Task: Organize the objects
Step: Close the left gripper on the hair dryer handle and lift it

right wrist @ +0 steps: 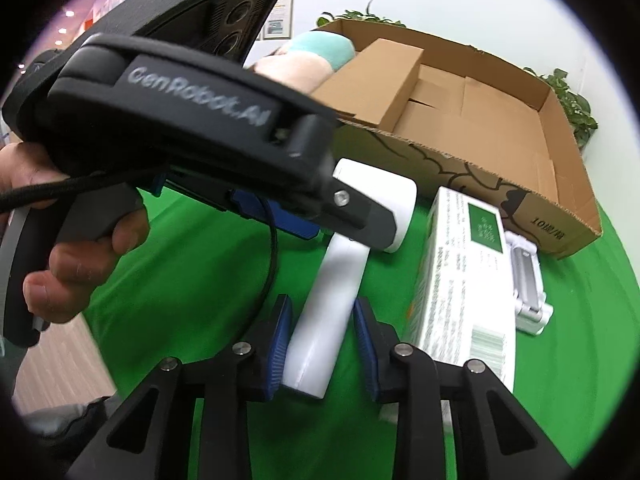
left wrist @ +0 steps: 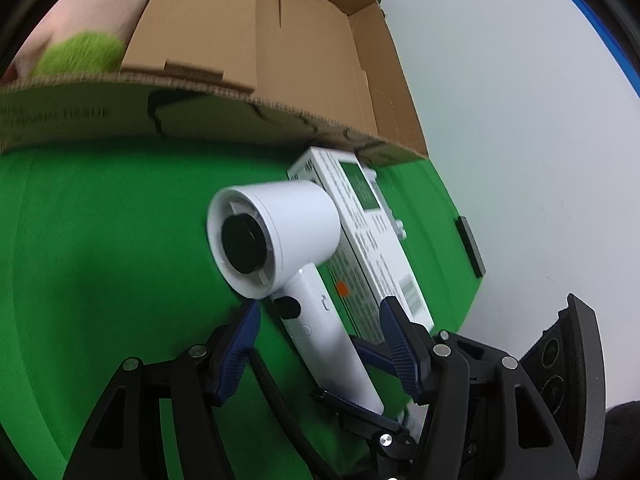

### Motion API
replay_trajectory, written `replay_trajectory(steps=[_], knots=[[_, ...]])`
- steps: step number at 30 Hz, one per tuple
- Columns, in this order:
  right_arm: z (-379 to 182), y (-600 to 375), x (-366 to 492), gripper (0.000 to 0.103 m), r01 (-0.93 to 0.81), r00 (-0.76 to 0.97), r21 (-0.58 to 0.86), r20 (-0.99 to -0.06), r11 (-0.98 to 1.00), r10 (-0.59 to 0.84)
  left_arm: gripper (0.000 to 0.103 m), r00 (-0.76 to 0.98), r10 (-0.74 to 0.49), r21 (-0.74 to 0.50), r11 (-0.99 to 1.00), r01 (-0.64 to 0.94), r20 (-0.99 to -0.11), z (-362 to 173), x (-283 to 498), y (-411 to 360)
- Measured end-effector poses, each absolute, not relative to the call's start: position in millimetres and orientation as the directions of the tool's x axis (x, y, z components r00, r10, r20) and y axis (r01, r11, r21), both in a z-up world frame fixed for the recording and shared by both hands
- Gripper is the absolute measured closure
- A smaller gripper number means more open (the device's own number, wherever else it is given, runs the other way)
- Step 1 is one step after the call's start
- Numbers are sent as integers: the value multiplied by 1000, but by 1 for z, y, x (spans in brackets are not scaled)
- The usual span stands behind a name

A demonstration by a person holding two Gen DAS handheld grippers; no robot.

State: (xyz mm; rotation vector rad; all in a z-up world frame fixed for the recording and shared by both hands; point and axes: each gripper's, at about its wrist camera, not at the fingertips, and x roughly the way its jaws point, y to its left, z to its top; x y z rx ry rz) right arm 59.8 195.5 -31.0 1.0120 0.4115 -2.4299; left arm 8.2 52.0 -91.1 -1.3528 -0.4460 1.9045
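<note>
A white hair dryer (left wrist: 280,236) lies on the green cloth, its handle (left wrist: 332,344) pointing toward me. My left gripper (left wrist: 316,316) is open, its blue pads on either side of the handle with gaps. In the right wrist view the same dryer handle (right wrist: 328,320) sits between the pads of my right gripper (right wrist: 322,332), which is open with a small gap on the right side. The left gripper body (right wrist: 180,120) hangs over the dryer's head. An open cardboard box (left wrist: 280,60) stands behind.
A white and green carton (left wrist: 368,240) lies beside the dryer, also in the right wrist view (right wrist: 464,288). A white folded stand (right wrist: 528,292) lies right of it. A plush toy (right wrist: 312,60) sits in the box's left end. A black bar (left wrist: 470,246) lies at the cloth's edge.
</note>
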Motion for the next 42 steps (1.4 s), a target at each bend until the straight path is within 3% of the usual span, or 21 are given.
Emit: replay_trajectory(steps=[5, 8, 16, 17, 18, 19, 20, 21, 33, 42], knots=[[-36, 192, 72, 67, 557, -602, -105, -734, -824, -314, 43, -162, 731, -662, -673, -329, -662, -96, 12, 42], [-38, 195, 70, 36, 537, -594, -76, -742, -840, -312, 43, -163, 742, -679, -664, -313, -650, -94, 11, 35], [-36, 203, 77, 34, 527, -574, 9, -733, -850, -364, 43, -154, 764, -703, -640, -310, -627, -84, 12, 29], [-35, 205, 75, 35, 530, -569, 17, -734, -848, -371, 43, -157, 760, -698, -643, -313, -630, -85, 11, 30], [-36, 204, 77, 42, 535, -566, 18, -734, -845, -375, 43, -156, 759, -697, -644, -316, -632, -84, 11, 30], [-38, 204, 78, 49, 540, -563, 17, -736, -842, -376, 43, -158, 761, -699, -642, -315, -629, -86, 13, 30], [-39, 203, 80, 67, 541, -563, 9, -739, -841, -370, 44, -159, 763, -702, -640, -312, -626, -87, 13, 30], [-39, 203, 81, 71, 539, -567, 2, -739, -842, -365, 46, -162, 762, -700, -642, -312, -627, -86, 14, 28], [-39, 213, 90, 76, 496, -556, 55, -747, -867, -365, 63, -180, 720, -645, -686, -337, -670, -80, 31, 15], [-39, 218, 99, 77, 477, -545, 85, -752, -875, -370, 64, -165, 729, -671, -679, -298, -665, -111, 25, 40]])
